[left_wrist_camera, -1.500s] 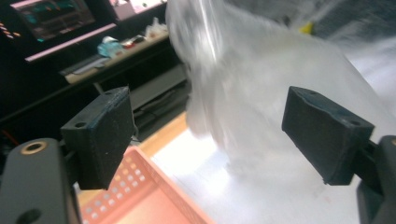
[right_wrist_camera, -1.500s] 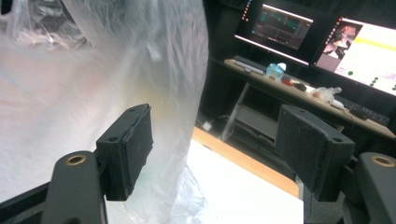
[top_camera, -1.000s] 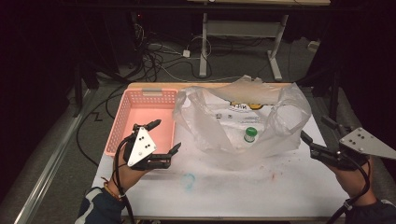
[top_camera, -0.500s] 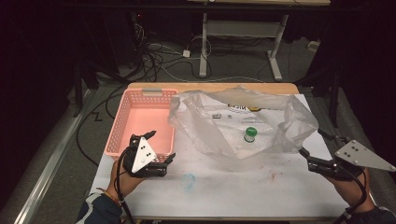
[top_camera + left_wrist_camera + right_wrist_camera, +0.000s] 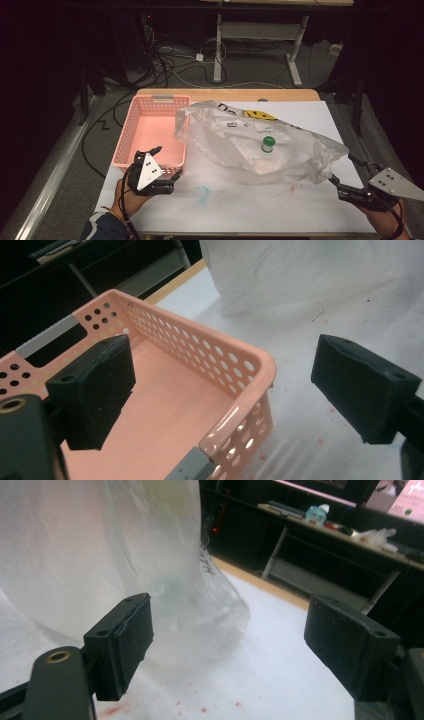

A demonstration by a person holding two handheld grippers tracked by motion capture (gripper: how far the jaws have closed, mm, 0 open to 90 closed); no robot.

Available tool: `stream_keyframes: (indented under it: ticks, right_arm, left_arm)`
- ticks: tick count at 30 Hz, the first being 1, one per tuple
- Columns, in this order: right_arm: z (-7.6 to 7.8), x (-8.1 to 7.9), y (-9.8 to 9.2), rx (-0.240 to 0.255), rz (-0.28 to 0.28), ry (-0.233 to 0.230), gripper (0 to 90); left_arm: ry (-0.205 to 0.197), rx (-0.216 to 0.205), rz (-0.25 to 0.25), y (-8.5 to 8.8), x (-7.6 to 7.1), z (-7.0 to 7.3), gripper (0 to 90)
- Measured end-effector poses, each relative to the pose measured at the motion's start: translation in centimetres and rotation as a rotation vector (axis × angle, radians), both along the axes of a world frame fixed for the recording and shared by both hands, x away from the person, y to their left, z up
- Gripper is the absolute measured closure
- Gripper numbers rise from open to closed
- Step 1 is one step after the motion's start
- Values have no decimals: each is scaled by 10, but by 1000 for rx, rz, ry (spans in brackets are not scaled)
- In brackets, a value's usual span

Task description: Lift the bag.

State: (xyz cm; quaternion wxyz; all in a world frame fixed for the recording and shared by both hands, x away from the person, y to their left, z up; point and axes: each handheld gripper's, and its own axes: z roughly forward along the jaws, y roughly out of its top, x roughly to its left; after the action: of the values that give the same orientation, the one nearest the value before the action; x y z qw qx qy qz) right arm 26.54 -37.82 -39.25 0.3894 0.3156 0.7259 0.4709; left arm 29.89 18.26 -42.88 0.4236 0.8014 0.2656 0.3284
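Observation:
A clear plastic bag (image 5: pixel 240 137) lies slumped across the middle of the white-covered table (image 5: pixel 270 210), with a green-capped bottle (image 5: pixel 268 144) inside it. A pink perforated basket (image 5: pixel 150 127) stands to its left. My left gripper (image 5: pixel 166 162) is open at the basket's near right corner; in the left gripper view its jaws (image 5: pixel 225 385) straddle the basket's rim (image 5: pixel 250 365) without touching it. My right gripper (image 5: pixel 344 170) is open at the bag's right tip. Its jaws (image 5: pixel 227 640) have just been opening, and the bag (image 5: pixel 125 555) lies just ahead of them, not pinched.
A yellow label (image 5: pixel 260 115) shows on the bag's far side. A faint blue mark (image 5: pixel 201 192) and red specks stain the cover. The table's wooden far edge (image 5: pixel 225 94) borders a dark floor with cables (image 5: pixel 165 65) and a desk frame (image 5: pixel 255 35).
Both hands have come down toward the table's near edge. The bag, puffed up high on its right side before, has sunk flatter and now stretches out to the right.

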Motion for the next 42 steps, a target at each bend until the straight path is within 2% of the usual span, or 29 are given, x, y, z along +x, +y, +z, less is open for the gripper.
stream_keyframes:
  ticks: [4,7,10,14,16,27,42]
  right_arm:
    - [-14,0,-3,-48,-13,16,185]
    - [-25,5,-5,-39,-16,43,185]
    - [-36,8,-4,-33,2,50,185]
    - [-52,10,3,-34,42,91,183]
    - [-56,11,6,-51,56,98,183]
    - [-54,7,6,-43,60,81,187]
    - [-55,9,7,-39,59,91,190]
  left_arm:
    - [16,4,6,2,-1,-7,97]
    - [23,12,8,3,-4,-12,97]
    - [34,9,12,5,-6,-15,97]
    - [47,31,12,5,-8,-19,97]
    - [40,18,12,6,-8,-18,97]
    - [33,42,-7,3,-9,-19,97]
    - [31,51,-13,1,-9,-19,97]
